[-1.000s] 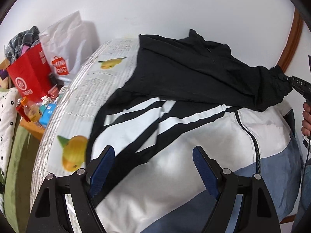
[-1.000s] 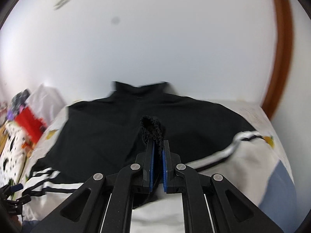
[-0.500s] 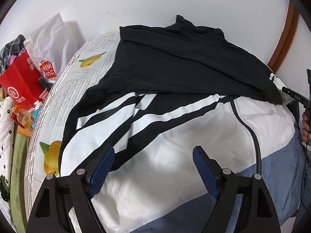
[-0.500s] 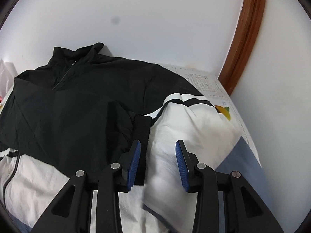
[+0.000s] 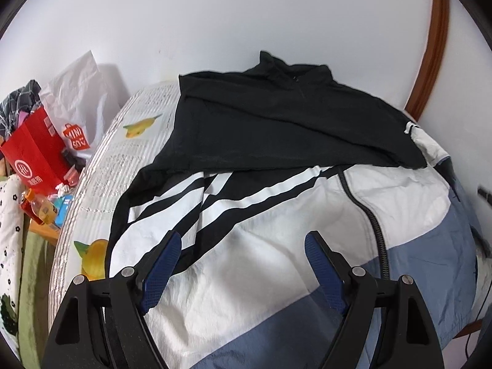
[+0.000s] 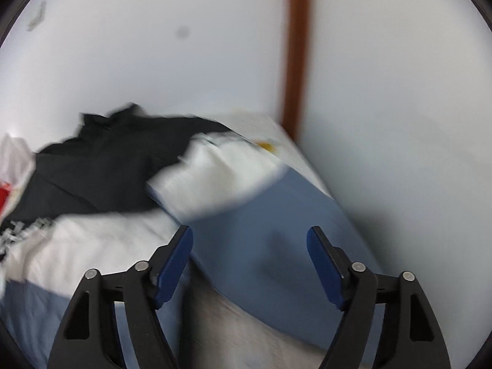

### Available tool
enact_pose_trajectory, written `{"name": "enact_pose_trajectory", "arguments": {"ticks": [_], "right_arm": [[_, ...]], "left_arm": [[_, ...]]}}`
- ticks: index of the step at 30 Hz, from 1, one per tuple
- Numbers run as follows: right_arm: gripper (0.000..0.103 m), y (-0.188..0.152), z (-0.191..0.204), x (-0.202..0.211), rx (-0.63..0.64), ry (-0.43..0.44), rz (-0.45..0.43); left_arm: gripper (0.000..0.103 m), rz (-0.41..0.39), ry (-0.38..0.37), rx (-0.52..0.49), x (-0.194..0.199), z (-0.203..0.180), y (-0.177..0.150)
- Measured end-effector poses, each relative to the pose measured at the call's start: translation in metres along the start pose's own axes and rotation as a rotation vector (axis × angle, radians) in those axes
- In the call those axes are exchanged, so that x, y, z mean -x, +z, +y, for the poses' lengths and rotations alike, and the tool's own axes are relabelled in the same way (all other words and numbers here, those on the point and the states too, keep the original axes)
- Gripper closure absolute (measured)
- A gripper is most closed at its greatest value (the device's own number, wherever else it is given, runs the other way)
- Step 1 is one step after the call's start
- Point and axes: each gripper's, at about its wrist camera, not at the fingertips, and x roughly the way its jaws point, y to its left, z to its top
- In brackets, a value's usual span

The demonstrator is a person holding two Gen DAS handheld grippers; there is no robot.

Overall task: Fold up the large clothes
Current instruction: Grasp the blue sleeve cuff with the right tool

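Observation:
A large black, white and blue zip jacket (image 5: pixel 276 240) lies spread on the bed, collar toward the wall. Its black sleeve (image 5: pixel 307 141) is folded across the chest. My left gripper (image 5: pixel 243 246) hovers open over the white front panel, with nothing between its fingers. In the blurred right wrist view the jacket (image 6: pixel 107 169) shows from its right side, with a white and blue fold (image 6: pixel 233 178) beside the black part. My right gripper (image 6: pixel 249 240) is over the blue part by the bed's right edge. Its jaws are opening and hold nothing.
The bed sheet (image 5: pixel 101 166) with a fruit print shows left of the jacket. A red paper bag (image 5: pixel 33 156), a white shopping bag (image 5: pixel 83 101) and small bottles crowd the floor at the left. A white wall and a brown door frame (image 5: pixel 430 58) stand behind the bed.
My right gripper let go of the black sleeve cuff, opened and swung to the right edge of the bed. The sleeve now lies flat across the chest. The left gripper shifted slightly.

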Motion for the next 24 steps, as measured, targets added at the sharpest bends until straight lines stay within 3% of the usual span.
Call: {"name": "enact_pose_trajectory", "arguments": {"ticks": [7, 12, 19, 20, 22, 23, 24], "right_arm": [[0.026, -0.065, -0.064, 0.007, -0.095, -0.088, 0.127], [0.026, -0.092, -0.074, 0.011, -0.053, -0.136, 0.135], [0.028, -0.101, -0.071, 0.001, 0.007, -0.188, 0.149], [0.030, -0.101, -0.071, -0.004, 0.009, -0.191, 0.150], [0.053, -0.099, -0.071, -0.010, 0.012, -0.183, 0.152], [0.060, -0.097, -0.069, -0.011, 0.014, -0.176, 0.152], [0.081, -0.095, -0.067, -0.011, 0.020, -0.176, 0.152]], "left_arm": [[0.022, -0.012, 0.011, -0.023, 0.008, -0.010, -0.013], [0.022, -0.001, 0.014, -0.044, 0.012, -0.015, -0.020], [0.022, 0.006, 0.067, -0.033, 0.013, -0.007, -0.026], [0.022, 0.010, 0.078, -0.031, 0.013, -0.005, -0.027], [0.022, 0.025, 0.099, -0.015, 0.010, 0.004, -0.029], [0.022, 0.033, 0.104, -0.006, 0.009, 0.008, -0.030], [0.022, 0.038, 0.107, 0.004, 0.008, 0.013, -0.031]]}}
